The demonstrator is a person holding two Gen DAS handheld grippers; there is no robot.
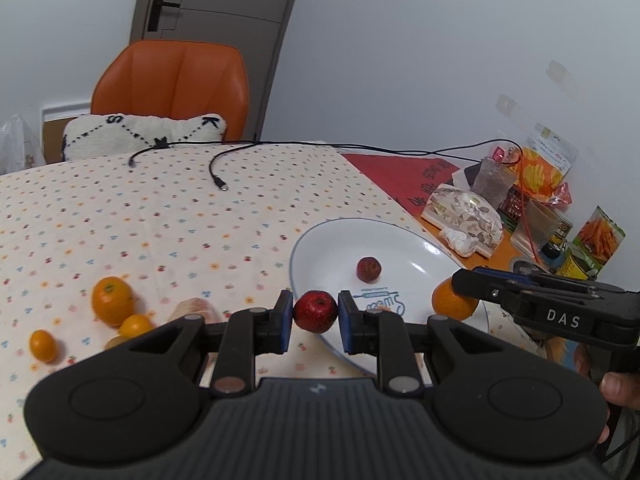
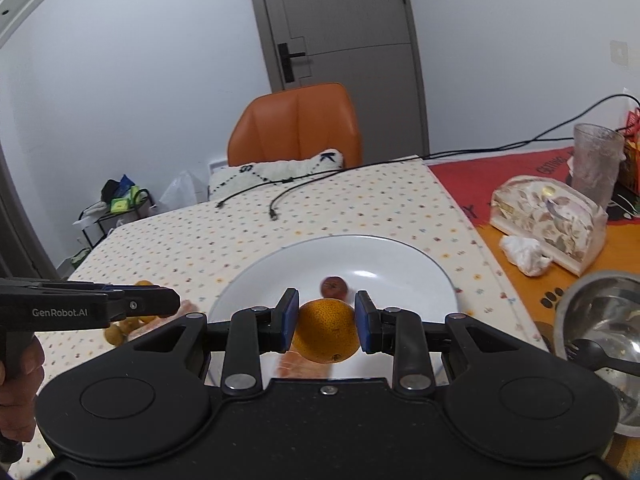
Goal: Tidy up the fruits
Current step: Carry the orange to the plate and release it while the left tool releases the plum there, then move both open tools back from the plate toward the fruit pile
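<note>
My left gripper (image 1: 315, 307) is shut on a small red apple (image 1: 315, 312), held over the near left rim of the white plate (image 1: 404, 240). One small dark red fruit (image 1: 368, 269) lies on the plate, also seen in the right wrist view (image 2: 333, 287). My right gripper (image 2: 326, 314) is shut on an orange (image 2: 326, 332) above the near part of the plate (image 2: 384, 256); the left wrist view shows this orange (image 1: 454, 302) at the plate's right rim. Three small oranges (image 1: 112, 300) lie on the dotted cloth to the left.
Two black cables (image 1: 218, 178) lie at the far side of the cloth. Right of the plate are a tissue pack (image 2: 548, 220), a glass (image 2: 596, 160), snack bags (image 1: 540, 172) and a metal bowl with a fork (image 2: 600, 332). An orange chair (image 2: 296, 124) stands behind the table.
</note>
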